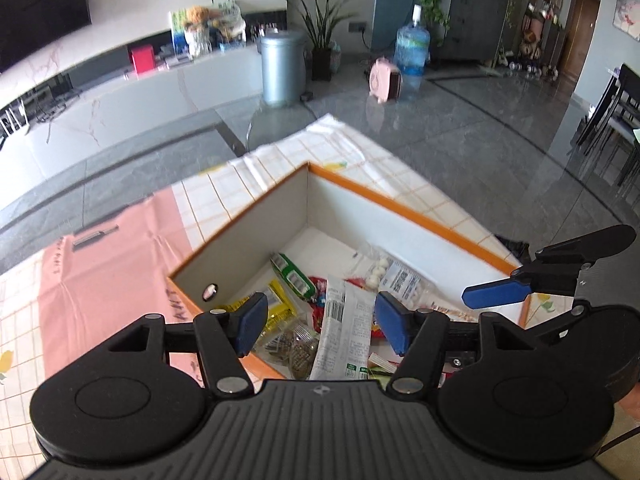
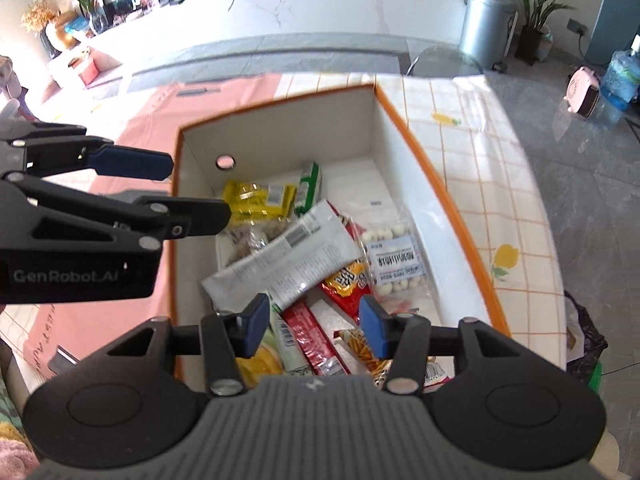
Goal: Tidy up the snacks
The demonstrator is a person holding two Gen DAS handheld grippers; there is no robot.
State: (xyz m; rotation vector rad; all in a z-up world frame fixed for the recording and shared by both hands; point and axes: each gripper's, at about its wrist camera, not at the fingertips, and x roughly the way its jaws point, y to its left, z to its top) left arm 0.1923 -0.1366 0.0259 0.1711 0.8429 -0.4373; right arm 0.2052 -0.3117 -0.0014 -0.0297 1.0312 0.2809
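**A:** Why does the big orange-edged box (image 2: 460,216) sit on the checked cloth (image 2: 496,184) like that?

**B:** It is the collecting place, I'd judge. It stands open-topped on the cloth, so both tools can reach in from above. The far half of its white floor is bare; the snacks pile toward the near end.

**A:** And the snacks themselves?

**B:** All inside the box. The long white packet (image 2: 288,256) lies slantwise on top of the heap. Beside it, against the right wall, lies the clear bag of white balls (image 2: 390,264). Under the white packet are a red-and-yellow packet (image 2: 346,280) and, toward the far-left corner, the yellow packets (image 2: 256,200) and a green one (image 2: 310,184).

**A:** What are the tools doing?

**B:** The left gripper (image 1: 318,322) hovers above the near-left part of the box, jaws apart, nothing between them. The right gripper (image 2: 312,326) hangs over the near end, also spread and empty. Neither touches a snack.

**A:** So what stage is this?

**B:** Seemingly between placements, or near the finish: I see no snack left on the cloth.
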